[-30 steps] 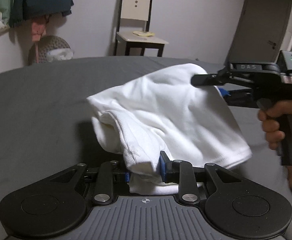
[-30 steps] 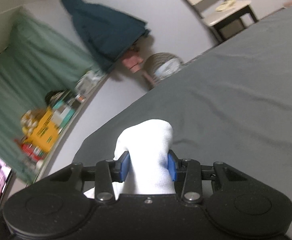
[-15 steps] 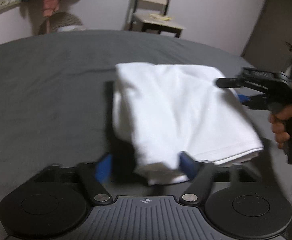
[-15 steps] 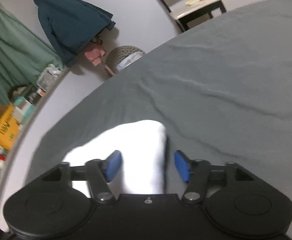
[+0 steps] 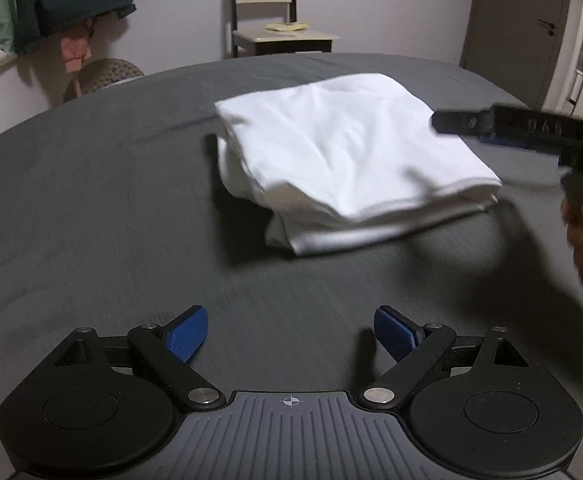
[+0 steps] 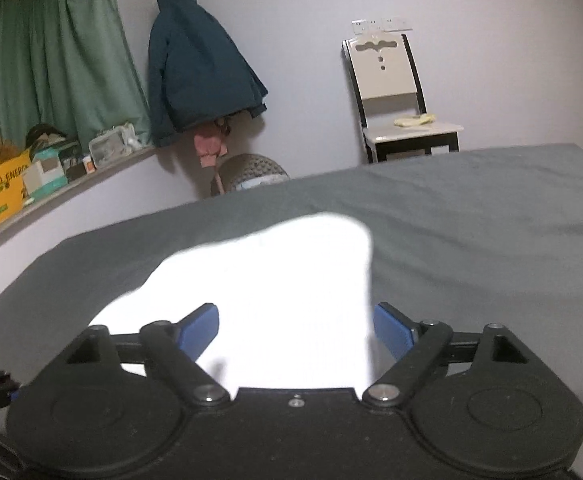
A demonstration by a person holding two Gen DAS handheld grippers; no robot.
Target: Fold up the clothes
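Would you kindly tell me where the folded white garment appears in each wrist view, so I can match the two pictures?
Left wrist view: the white garment lies right of centre, on the grey bed, beyond the open left tool.
Right wrist view: the garment fills the lower centre, between the spread fingers of the right tool, blurred.
Shared landmark: the chair against the far wall.

One folded white garment (image 5: 343,160), one grey bed (image 5: 91,200), one chair (image 6: 395,96), one hanging jacket (image 6: 195,68), two tongs.
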